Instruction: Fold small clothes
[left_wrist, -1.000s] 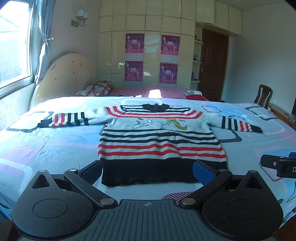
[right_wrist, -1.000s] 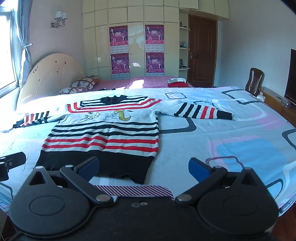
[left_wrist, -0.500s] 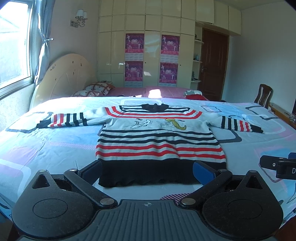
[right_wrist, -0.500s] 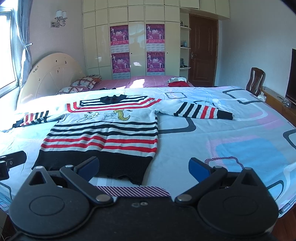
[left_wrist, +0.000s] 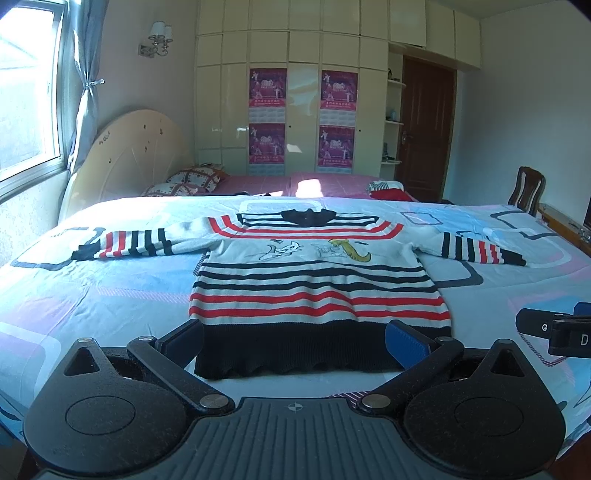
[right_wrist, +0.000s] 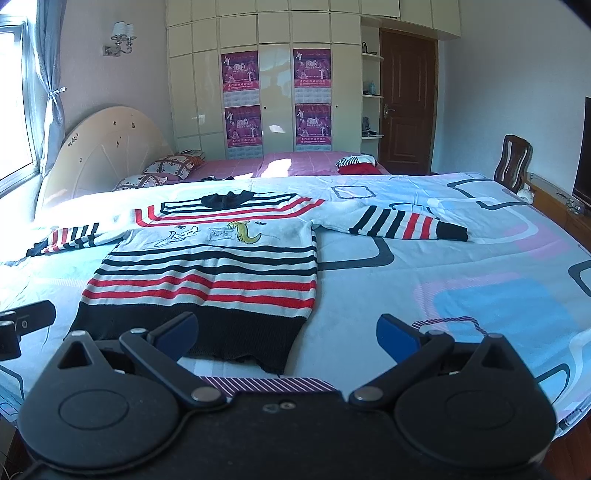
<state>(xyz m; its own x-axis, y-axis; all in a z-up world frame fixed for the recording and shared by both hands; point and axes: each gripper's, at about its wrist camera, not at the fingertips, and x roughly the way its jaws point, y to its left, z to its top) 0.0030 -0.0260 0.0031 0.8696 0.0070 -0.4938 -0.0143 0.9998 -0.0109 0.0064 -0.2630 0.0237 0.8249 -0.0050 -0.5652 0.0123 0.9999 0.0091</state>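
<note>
- Your pale blue bedspread with grey and pink rectangle prints (left_wrist: 110, 295) covers the whole bed.
- The small striped red, black and white knit sweater (left_wrist: 314, 288) lies flat on it, sleeves out, black hem nearest you.
- Your left gripper (left_wrist: 293, 339) hovers at the hem, fingers spread, empty.
- Your right gripper (right_wrist: 286, 334) hovers at the hem's right corner, spread, empty.

Left wrist view: sweater (left_wrist: 314, 288) sits slightly nearer and lower in frame than 1.0 s ago; black hem (left_wrist: 295, 350) closer to left gripper (left_wrist: 293, 341). Right view: near-identical shift.
</note>
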